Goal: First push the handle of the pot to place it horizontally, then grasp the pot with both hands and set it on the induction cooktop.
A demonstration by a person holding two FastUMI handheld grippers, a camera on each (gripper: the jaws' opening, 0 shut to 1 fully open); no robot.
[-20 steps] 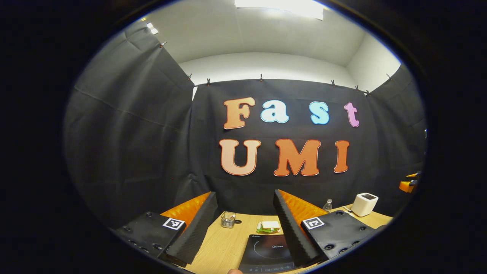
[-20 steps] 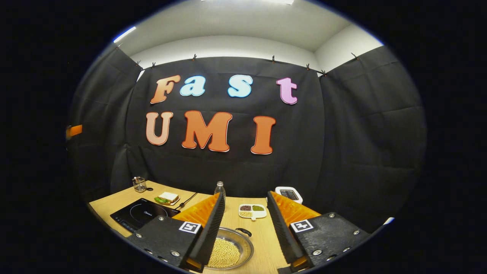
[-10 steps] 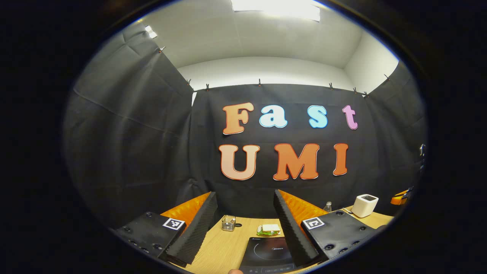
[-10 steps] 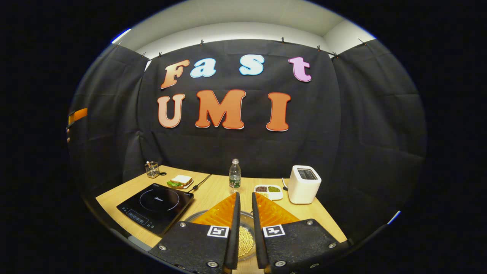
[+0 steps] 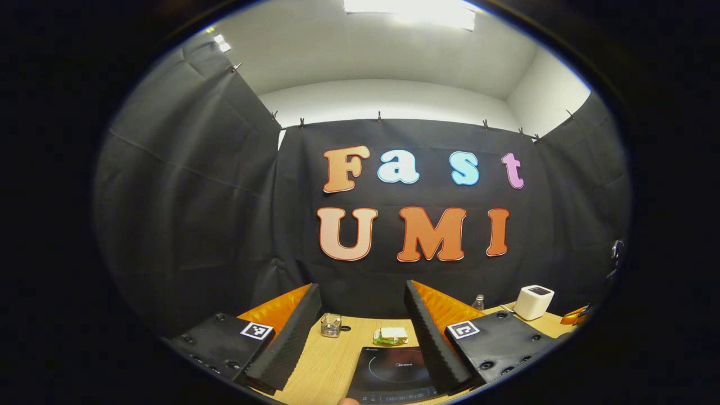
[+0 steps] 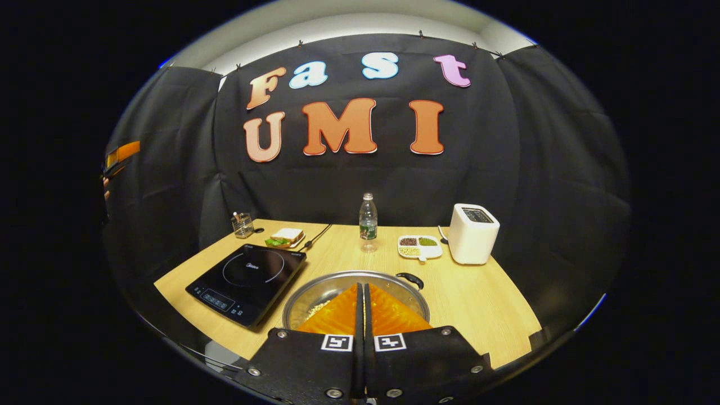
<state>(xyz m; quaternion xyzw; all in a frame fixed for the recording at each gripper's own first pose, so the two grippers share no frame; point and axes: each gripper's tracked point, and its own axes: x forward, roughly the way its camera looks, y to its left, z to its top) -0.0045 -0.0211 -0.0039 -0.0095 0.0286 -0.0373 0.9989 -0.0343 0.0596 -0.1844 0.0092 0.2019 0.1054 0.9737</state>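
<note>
left gripper (image 5: 360,332) spread wide, empty | right gripper (image 6: 363,315) pressed together, empty, above pot (image 6: 315,292) | induction cooktop (image 6: 247,281) beside pot

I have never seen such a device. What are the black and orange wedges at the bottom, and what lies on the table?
The wedges are the two fingers of a hand-held gripping tool; a camera rides on each. In the left gripper view the left tool is open above the cooktop. In the right gripper view the right tool is shut, holding nothing, over the pot. On the table are also a cooktop, a sandwich, a bottle, a toaster, a snack dish and a glass.
</note>
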